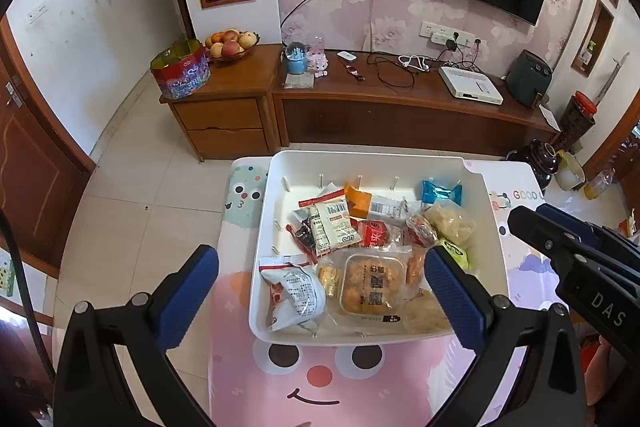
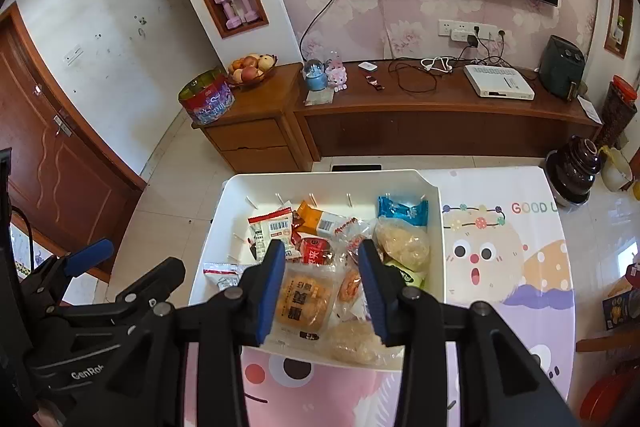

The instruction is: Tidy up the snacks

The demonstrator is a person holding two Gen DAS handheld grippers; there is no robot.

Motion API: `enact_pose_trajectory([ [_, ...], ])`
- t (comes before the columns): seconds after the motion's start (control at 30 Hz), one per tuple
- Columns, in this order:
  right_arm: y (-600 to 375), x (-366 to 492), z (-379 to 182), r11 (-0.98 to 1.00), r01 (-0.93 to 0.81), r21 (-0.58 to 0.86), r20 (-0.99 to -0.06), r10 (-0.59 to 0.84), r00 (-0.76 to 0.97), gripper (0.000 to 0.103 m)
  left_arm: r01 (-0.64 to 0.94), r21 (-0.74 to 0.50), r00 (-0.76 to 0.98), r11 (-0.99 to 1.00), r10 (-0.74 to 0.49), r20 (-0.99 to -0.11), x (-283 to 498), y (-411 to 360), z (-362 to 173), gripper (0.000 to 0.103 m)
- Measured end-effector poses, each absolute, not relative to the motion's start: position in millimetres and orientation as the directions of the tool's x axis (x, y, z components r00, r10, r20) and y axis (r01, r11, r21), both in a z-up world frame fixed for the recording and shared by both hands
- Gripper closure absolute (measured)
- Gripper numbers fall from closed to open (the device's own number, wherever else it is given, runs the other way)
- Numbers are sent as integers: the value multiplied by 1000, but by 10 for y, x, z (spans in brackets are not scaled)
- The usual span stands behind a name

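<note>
Both hand-held grippers, left (image 1: 322,291) and right (image 2: 322,287), released above the white tray (image 1: 260,227) heaped with snacks (image 1: 370,285).

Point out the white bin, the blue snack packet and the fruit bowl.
White bin (image 1: 262,227): left wrist view, left wall.
Blue snack packet (image 2: 402,211): right wrist view, wrapper middle.
Fruit bowl (image 1: 230,57): left wrist view, front rim.

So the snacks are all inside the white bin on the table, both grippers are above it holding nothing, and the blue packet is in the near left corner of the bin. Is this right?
Not quite. The blue packet is in the far right corner of the white bin, as the left wrist view shows. The rest holds: the snacks lie inside, and the left gripper and right gripper are above it holding nothing.
</note>
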State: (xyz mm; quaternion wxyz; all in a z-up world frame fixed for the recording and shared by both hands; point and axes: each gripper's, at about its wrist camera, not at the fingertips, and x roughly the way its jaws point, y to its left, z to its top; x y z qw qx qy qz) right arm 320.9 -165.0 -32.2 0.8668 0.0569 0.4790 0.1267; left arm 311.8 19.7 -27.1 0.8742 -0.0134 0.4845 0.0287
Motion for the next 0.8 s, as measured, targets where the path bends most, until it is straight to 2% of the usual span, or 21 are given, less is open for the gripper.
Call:
enact_pose_trajectory([
  [0.4, -1848, 2797, -377, 968, -113, 224, -831, 250, 498, 64, -11, 20, 517, 1000, 23, -856, 2598, 111, -287, 1],
  [0.8, -1956, 1632, -380, 980, -73, 184, -866, 196, 461, 64, 78, -9, 503, 997, -48, -863, 1682, -82, -289, 1],
])
